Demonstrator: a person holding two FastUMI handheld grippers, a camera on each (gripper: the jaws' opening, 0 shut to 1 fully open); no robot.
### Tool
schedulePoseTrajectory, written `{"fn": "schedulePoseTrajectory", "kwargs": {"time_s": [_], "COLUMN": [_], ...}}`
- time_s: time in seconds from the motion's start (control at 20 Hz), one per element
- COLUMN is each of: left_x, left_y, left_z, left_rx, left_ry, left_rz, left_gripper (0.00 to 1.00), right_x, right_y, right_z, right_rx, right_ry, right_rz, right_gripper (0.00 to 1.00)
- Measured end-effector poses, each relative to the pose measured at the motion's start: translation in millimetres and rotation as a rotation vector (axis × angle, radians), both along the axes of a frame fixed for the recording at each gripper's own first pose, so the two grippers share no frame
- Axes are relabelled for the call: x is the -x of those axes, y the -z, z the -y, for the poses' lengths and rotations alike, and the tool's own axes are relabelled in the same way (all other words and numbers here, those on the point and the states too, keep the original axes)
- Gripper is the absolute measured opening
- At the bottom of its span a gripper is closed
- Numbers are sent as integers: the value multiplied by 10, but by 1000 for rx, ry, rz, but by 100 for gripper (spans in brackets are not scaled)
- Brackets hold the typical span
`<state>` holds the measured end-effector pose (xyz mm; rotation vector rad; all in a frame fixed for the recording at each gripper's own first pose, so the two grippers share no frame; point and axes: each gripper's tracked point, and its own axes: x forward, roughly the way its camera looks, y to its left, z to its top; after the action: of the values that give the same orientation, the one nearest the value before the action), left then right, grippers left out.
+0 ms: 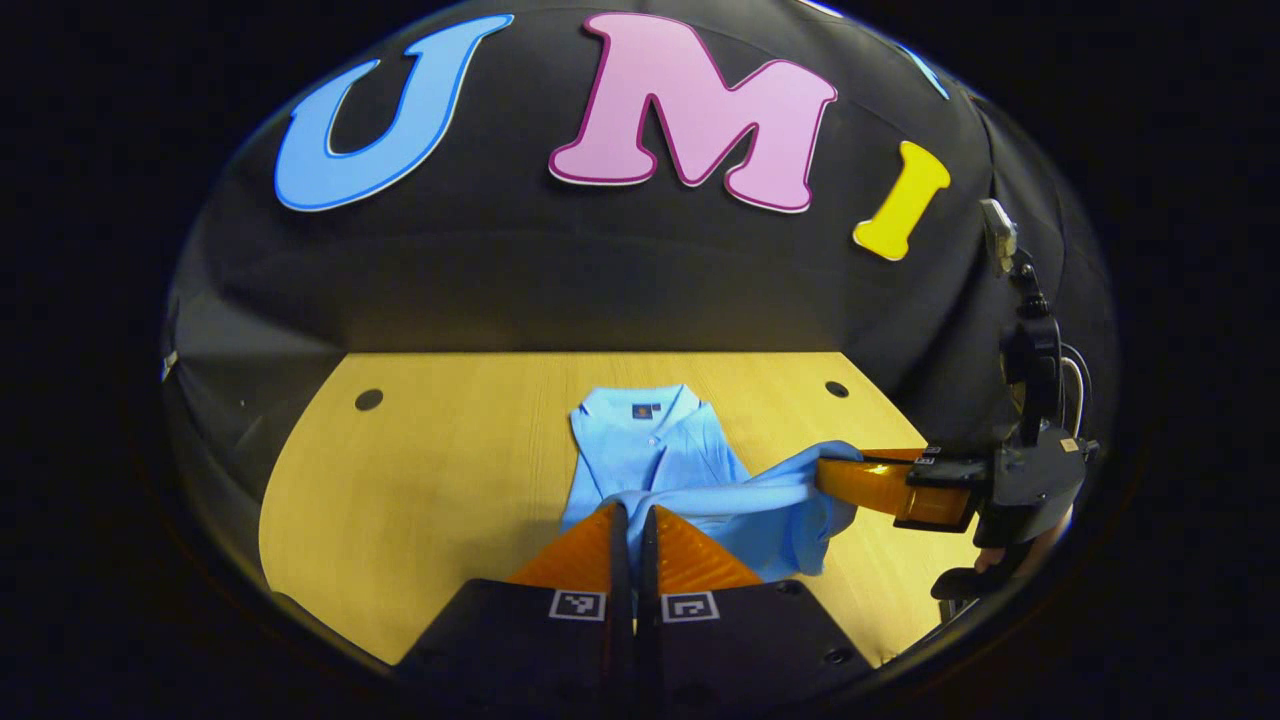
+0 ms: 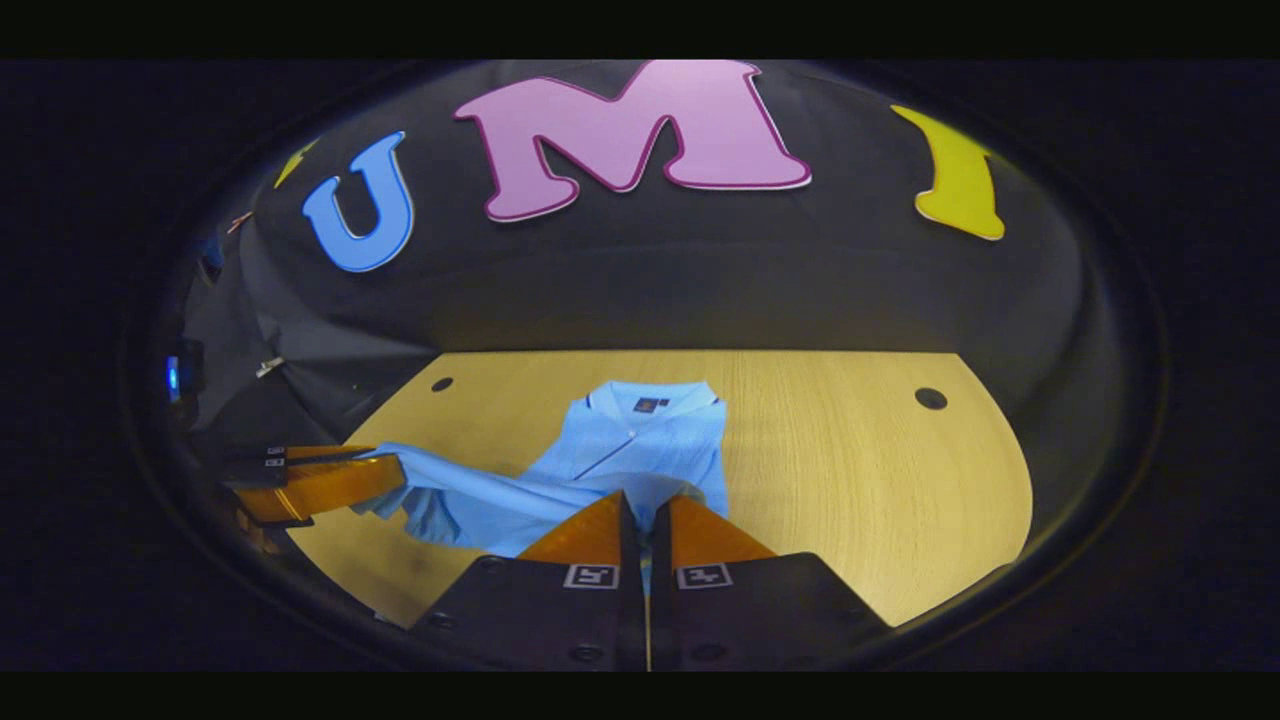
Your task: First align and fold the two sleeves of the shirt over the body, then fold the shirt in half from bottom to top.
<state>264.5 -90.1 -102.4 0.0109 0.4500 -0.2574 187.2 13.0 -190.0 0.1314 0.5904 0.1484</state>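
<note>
A light blue polo shirt (image 1: 650,450) (image 2: 640,440) lies on the wooden table (image 1: 430,490) (image 2: 860,470), collar at the far side and sleeves folded in over the body. Its near edge is lifted off the table and stretched between both grippers. In the left gripper view my left gripper (image 1: 632,512) is shut on one corner of that edge. In the same view the right gripper (image 1: 835,468) pinches the other corner at the right. The right gripper view has my right gripper (image 2: 645,500) shut on the cloth, with the left gripper (image 2: 385,470) holding it at the left.
Round holes (image 1: 369,399) (image 2: 930,398) mark the table's far corners. The black booth wall rises right behind the table. A hand (image 1: 1000,555) holds the right gripper's body, which carries a tall mount (image 1: 1030,350). Bare wood lies on both sides of the shirt.
</note>
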Motion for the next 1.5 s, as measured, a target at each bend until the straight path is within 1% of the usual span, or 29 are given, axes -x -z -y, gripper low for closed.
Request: {"fn": "schedulePoseTrajectory", "kwargs": {"time_s": [0.15, 0.3, 0.4, 0.45, 0.5, 0.55, 0.65, 0.7, 0.75, 0.85, 0.9, 0.95, 1.0, 1.05, 1.1, 1.15, 1.25, 1.3, 1.35, 1.4, 1.45, 1.5], "left_x": [-491, -1008, -1315, -1470, -1618, -1782, -2111, -2223, -2334, -2491, -2554, -2607, -2600, -2592, -2577, -2569, -2453, -2386, -2279, -2166, -2025, -1883], "left_y": [-128, -158, -136, -128, -79, -14, 195, 321, 432, 560, 656, 712, 731, 729, 706, 664, 499, 369, 238, 114, 6, -117], "left_z": [43, 88, 111, 107, 95, 75, 27, 34, 42, 95, 71, 36, -21, -71, -109, -178, -244, -274, -287, -312, -345, -376], "left_rx": [-24, -55, -37, -24, -17, -24, -66, -79, -77, -51, -51, -65, -77, -78, -68, -54, -23, -14, -6, -6, -15, -23], "left_ry": [1, 5, 4, 5, 13, 21, 39, 50, 60, 63, 47, 32, 14, -3, -15, -26, -46, -59, -66, -74, -84, -97], "left_rz": [37, 53, 52, 57, 59, 55, 48, 47, 46, 46, 46, 46, 51, 54, 57, 64, 86, 113, 146, 174, 191, 211], "left_gripper": [6, 6, 6, 6, 6, 6, 6, 6, 6, 8, 6, 13, 22, 36, 40, 49, 67, 84, 96, 98, 98, 98], "right_x": [-477, -966, -1293, -1407, -1524, -1634, -1788, -1852, -1918, -1986, -2004, -2027, -2042, -2044, -2029, -1989, -1877, -1815, -1729, -1632, -1510, -1395], "right_y": [-80, -122, -70, -36, 20, 97, 272, 385, 517, 780, 874, 953, 989, 996, 950, 894, 734, 623, 525, 430, 319, 229], "right_z": [97, 186, 254, 273, 298, 290, 276, 299, 312, 326, 324, 355, 399, 420, 421, 450, 517, 533, 579, 628, 667, 671], "right_rx": [10, 1, 11, 15, 21, 24, 21, 21, 29, 37, 35, 47, 64, 64, 57, 60, 99, 115, 124, 134, 148, 152], "right_ry": [1, 27, 35, 36, 37, 36, 45, 55, 64, 70, 72, 80, 87, 97, 103, 106, 110, 111, 117, 129, 153, 172], "right_rz": [44, 80, 93, 97, 95, 88, 65, 55, 43, 7, -5, -14, -11, 8, 28, 45, 87, 114, 137, 149, 153, 155], "right_gripper": [6, 6, 6, 0, 12, 6, 6, 0, 6, 6, 4, 1, 12, 17, 12, 18, 49, 64, 79, 94, 98, 94]}}
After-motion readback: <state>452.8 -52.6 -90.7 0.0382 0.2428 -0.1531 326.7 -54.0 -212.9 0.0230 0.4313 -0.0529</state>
